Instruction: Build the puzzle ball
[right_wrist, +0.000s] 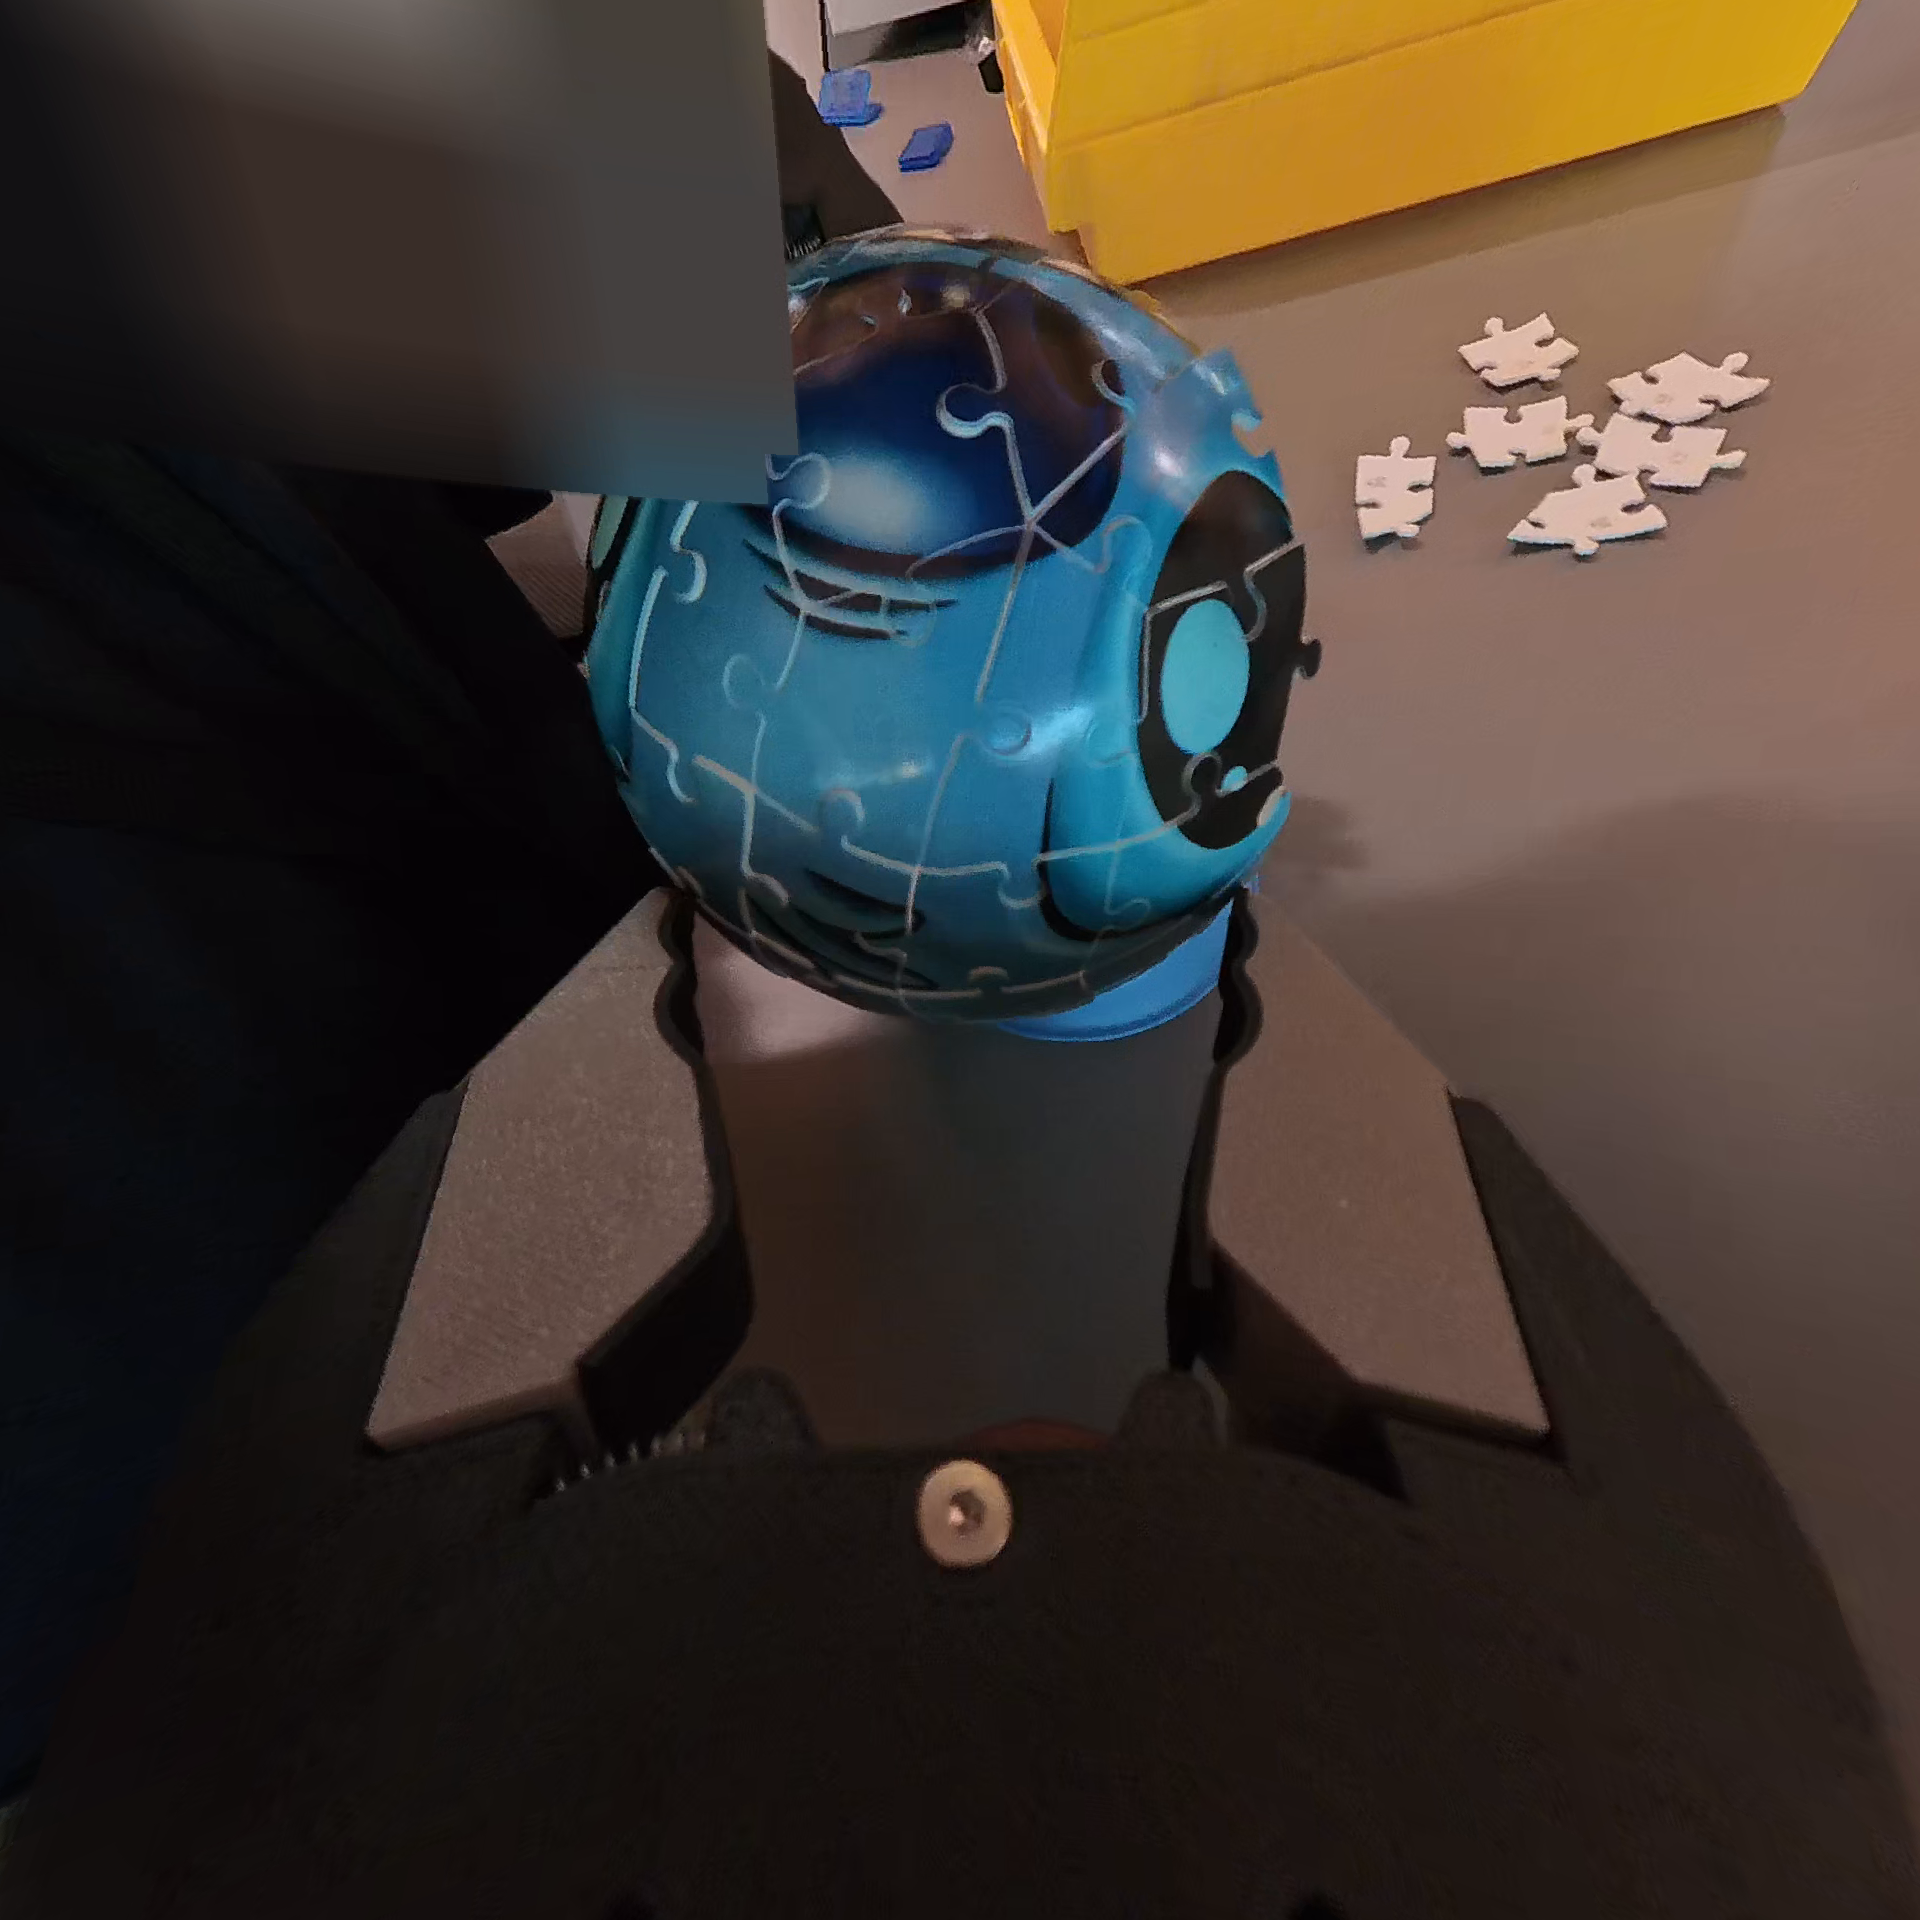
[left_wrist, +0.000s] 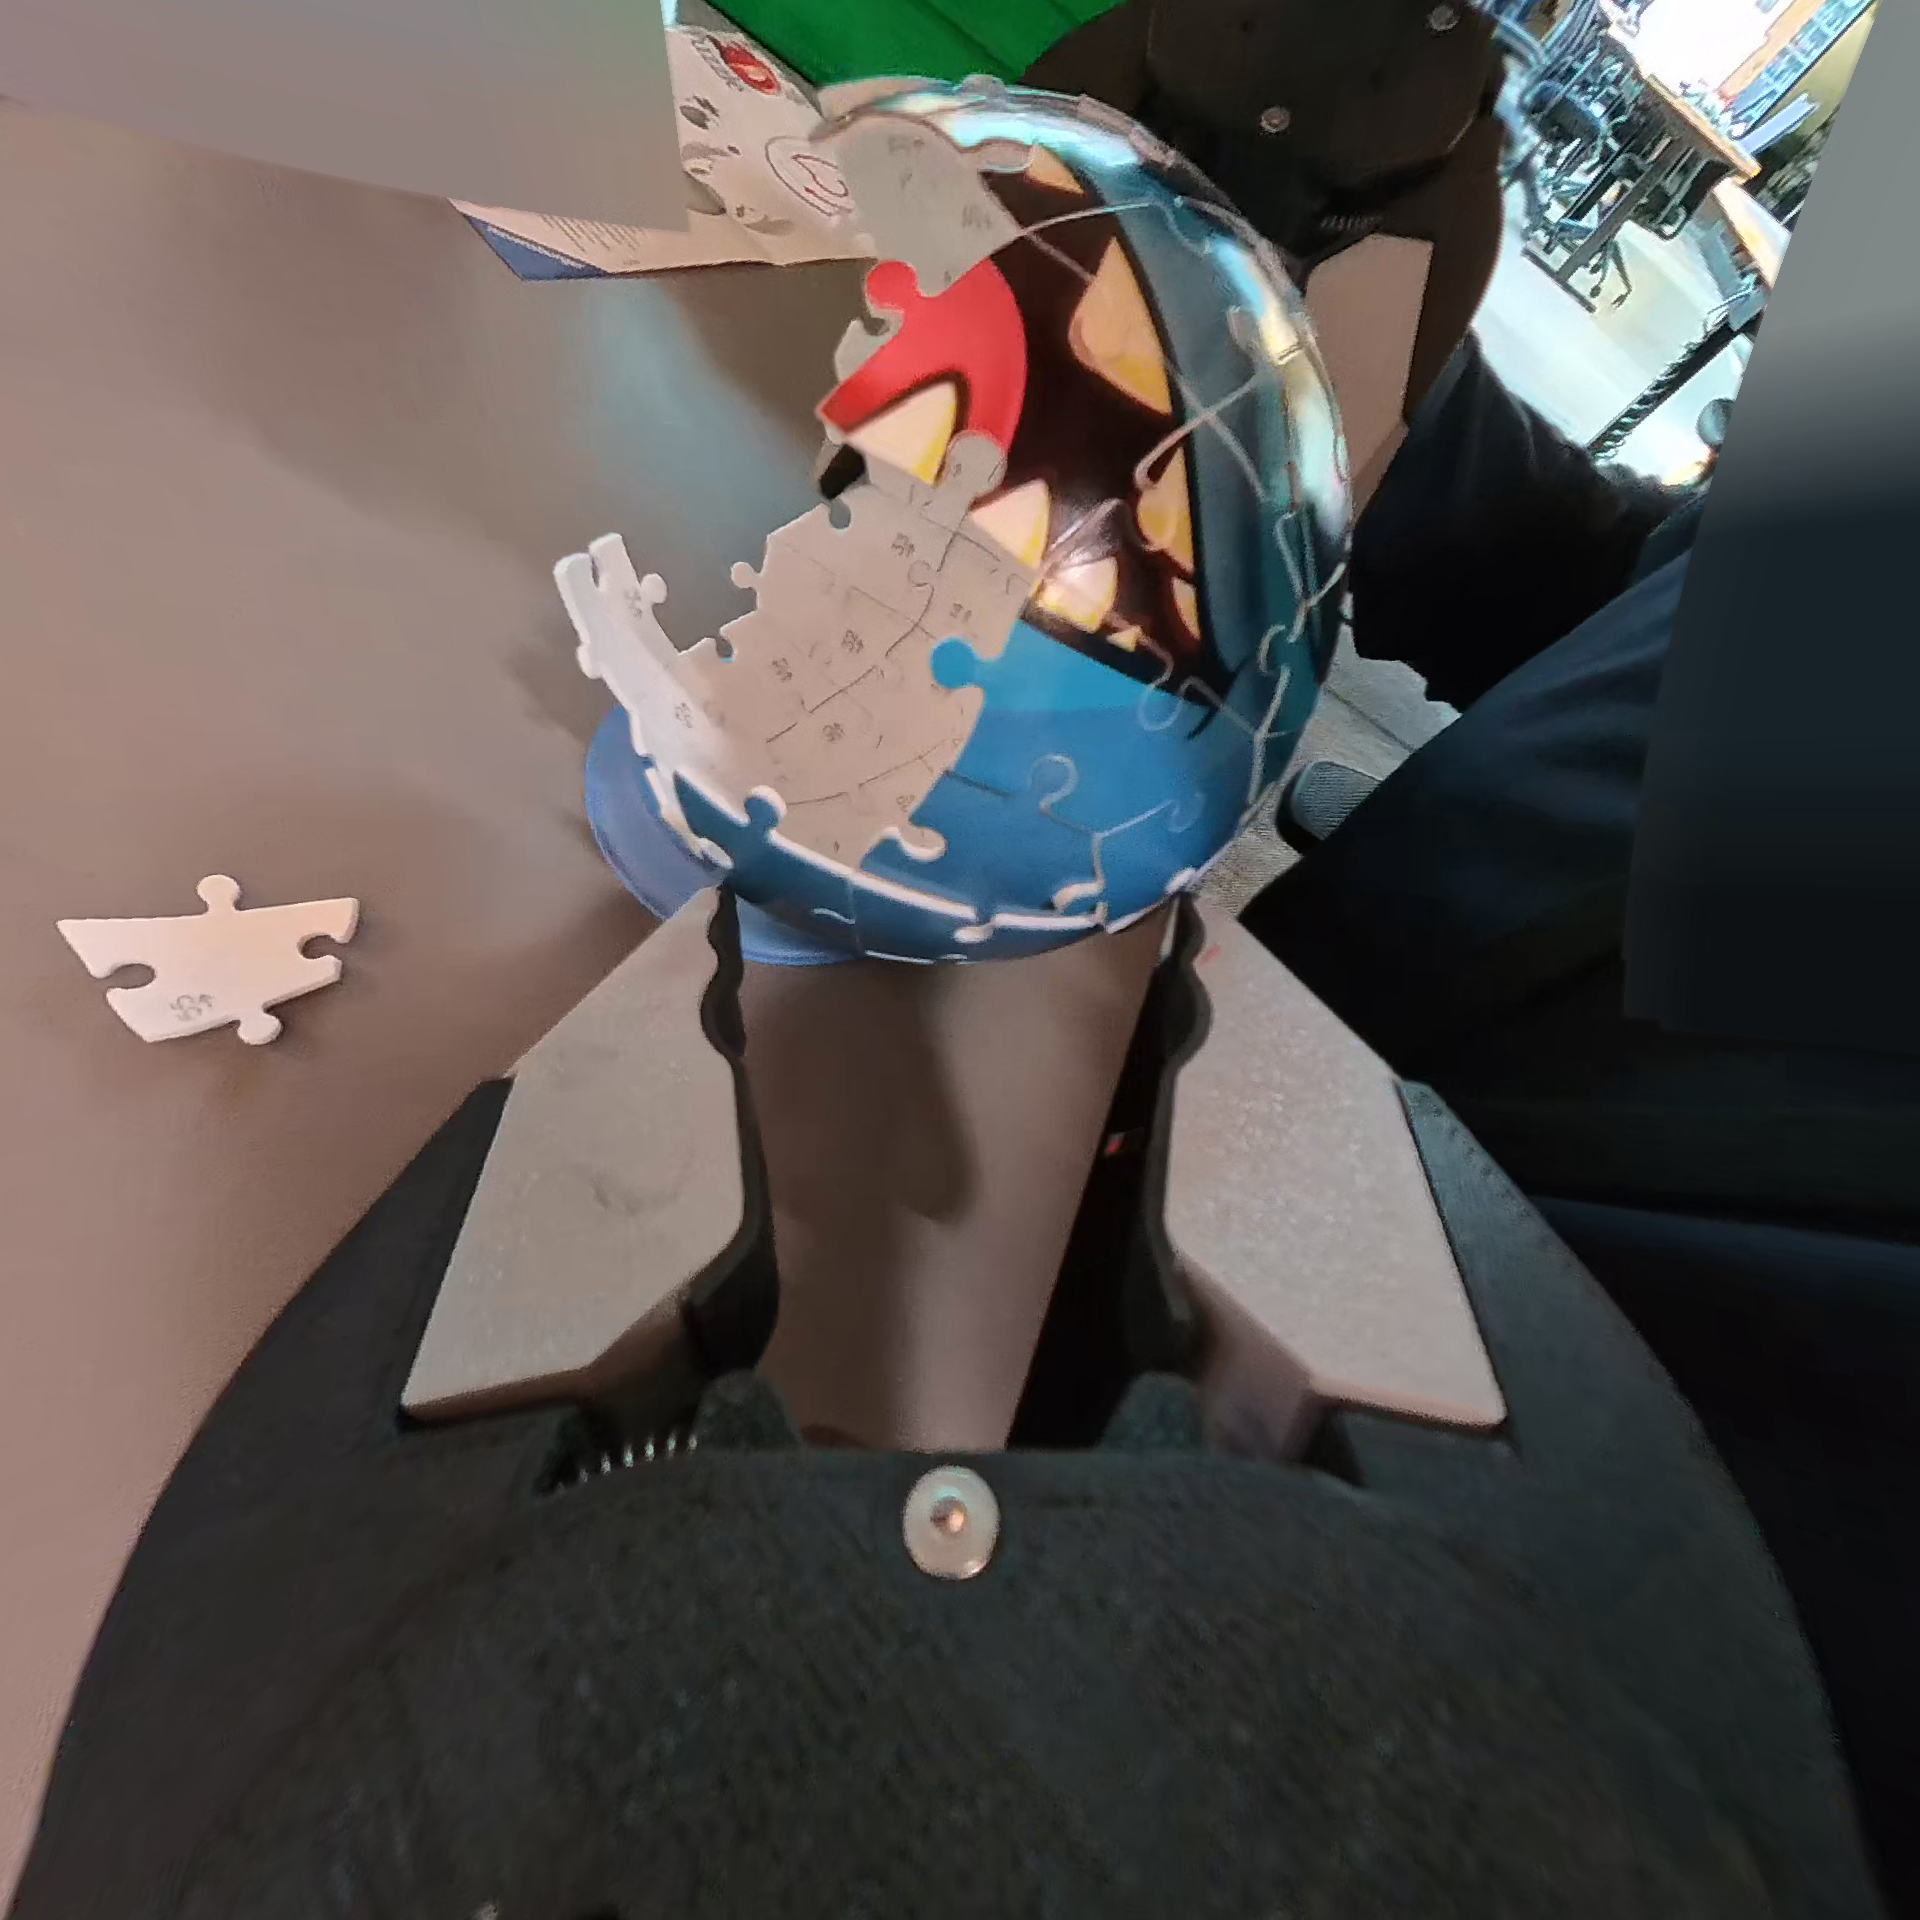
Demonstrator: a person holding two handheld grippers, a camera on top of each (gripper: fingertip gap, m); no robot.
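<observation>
Gripper fingers of the left gripper (left_wrist: 951, 925) stand apart at the base of the half-built blue plastic puzzle ball (left_wrist: 1049, 582) on its blue ring stand (left_wrist: 665, 831), gap facing up; one loose white curved piece (left_wrist: 213, 971) lies nearby. Opposite, the right gripper (right_wrist: 956, 935), also spread and empty, seemingly steadies the ball's finished side; six white spare pieces (right_wrist: 1558, 447) wait beside a yellow plastic bin (right_wrist: 1403, 125).

Each camera sits behind its own gripper, looking forward and slightly down along the two fingers, close to the table (left_wrist: 260, 520). Both views share the puzzle ball (left_wrist: 1091, 582) on its blue stand (right_wrist: 1122, 1013), seen from opposing sides: the left wrist view faces its unfinished side, the right wrist view its finished side.
</observation>
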